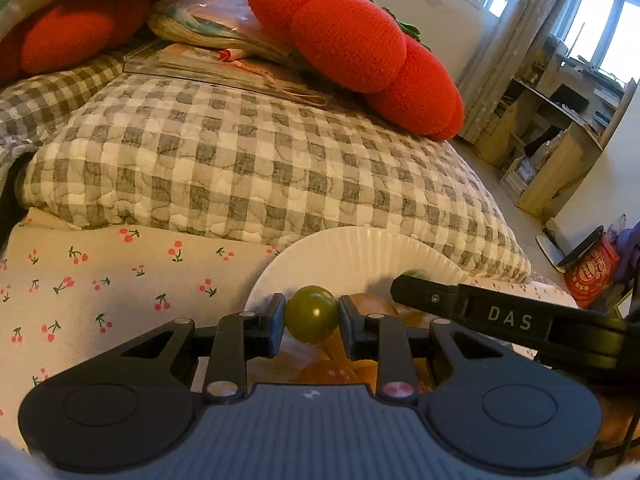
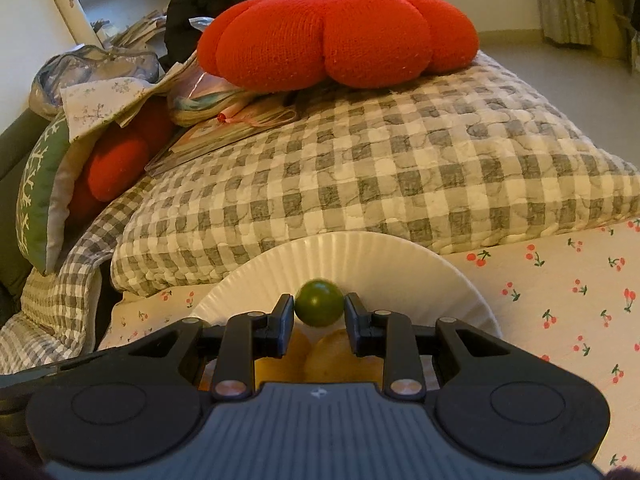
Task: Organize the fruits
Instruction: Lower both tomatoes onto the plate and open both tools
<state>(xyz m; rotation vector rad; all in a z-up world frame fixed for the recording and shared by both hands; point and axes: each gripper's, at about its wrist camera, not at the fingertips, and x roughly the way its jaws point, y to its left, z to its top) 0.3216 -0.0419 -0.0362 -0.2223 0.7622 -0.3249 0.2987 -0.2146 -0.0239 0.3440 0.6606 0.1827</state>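
My left gripper [image 1: 312, 314] is shut on a small round green fruit [image 1: 310, 312], held just above a white paper plate [image 1: 340, 244] on the bed. Orange and yellow fruits [image 1: 328, 372] lie on the plate under the fingers. In the right wrist view my right gripper [image 2: 320, 310] is shut on a second green fruit [image 2: 320, 306] over the same plate [image 2: 340, 248], with yellow fruits [image 2: 344, 356] beneath it. One of the right gripper's fingers [image 1: 424, 294] reaches in from the right in the left wrist view, close beside the left gripper.
The plate lies on a cherry-print sheet [image 1: 100, 280], against a folded grey checked quilt [image 1: 260, 160]. Red tomato-shaped cushions [image 2: 336, 36] and a pile of papers and bags lie farther back. Shelves [image 1: 552, 132] and floor are off to the right.
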